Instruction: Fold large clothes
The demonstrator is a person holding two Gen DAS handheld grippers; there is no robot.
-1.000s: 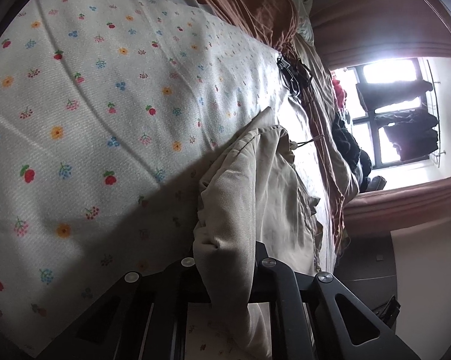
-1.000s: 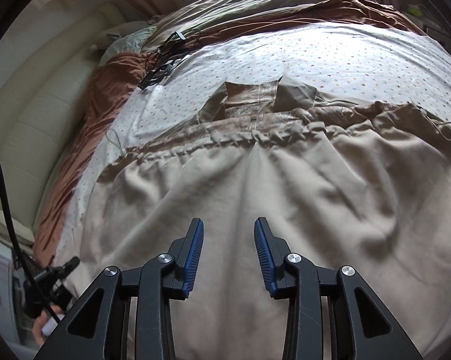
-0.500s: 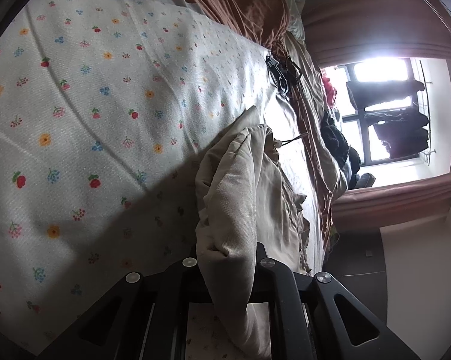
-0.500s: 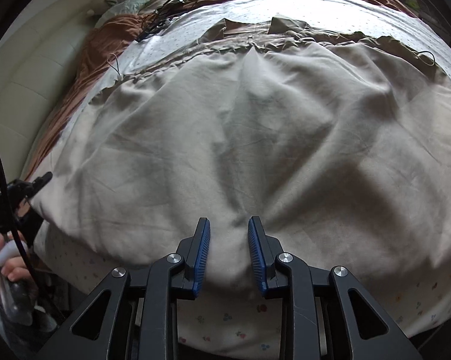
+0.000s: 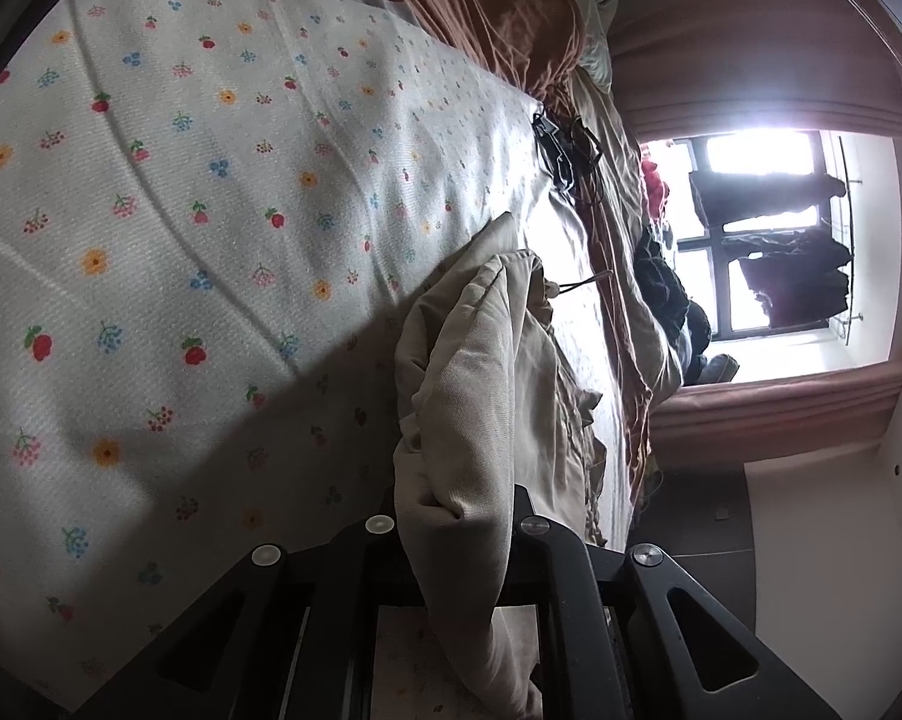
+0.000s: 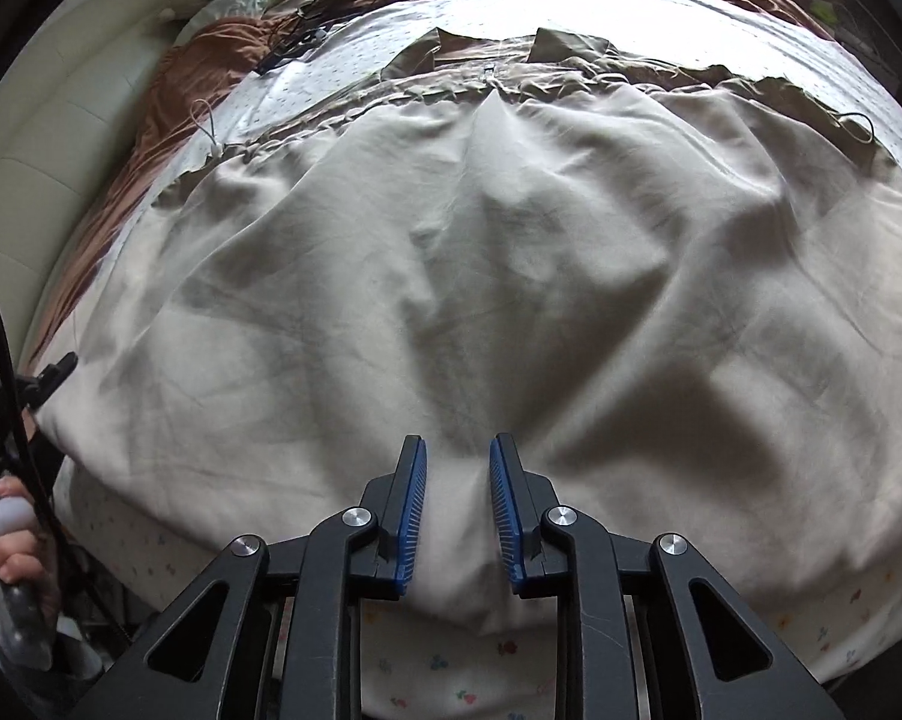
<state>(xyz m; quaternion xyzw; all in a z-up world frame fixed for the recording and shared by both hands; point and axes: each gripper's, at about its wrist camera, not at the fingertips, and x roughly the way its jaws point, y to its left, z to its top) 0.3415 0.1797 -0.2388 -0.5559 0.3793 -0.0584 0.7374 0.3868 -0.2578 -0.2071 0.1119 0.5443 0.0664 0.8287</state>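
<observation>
A large beige garment lies spread over the floral bed sheet, its gathered waist and collar at the far side. My right gripper points down at the garment's near hem. Its blue pads are closing, with a fold of the cloth between them and a gap still showing. In the left wrist view a corner of the same garment is bunched and lifted off the sheet. My left gripper is shut on it, its fingertips hidden by the cloth. That gripper also shows at the left edge of the right wrist view.
A brown blanket and black cables lie at the head of the bed. Dark clothes are piled before a bright window. A padded cream headboard runs along the left. A person's hand grips a handle.
My right gripper has come down and back toward the garment's near hem, and its jaws have narrowed around the cloth. The left gripper keeps its hold and has hardly moved.
</observation>
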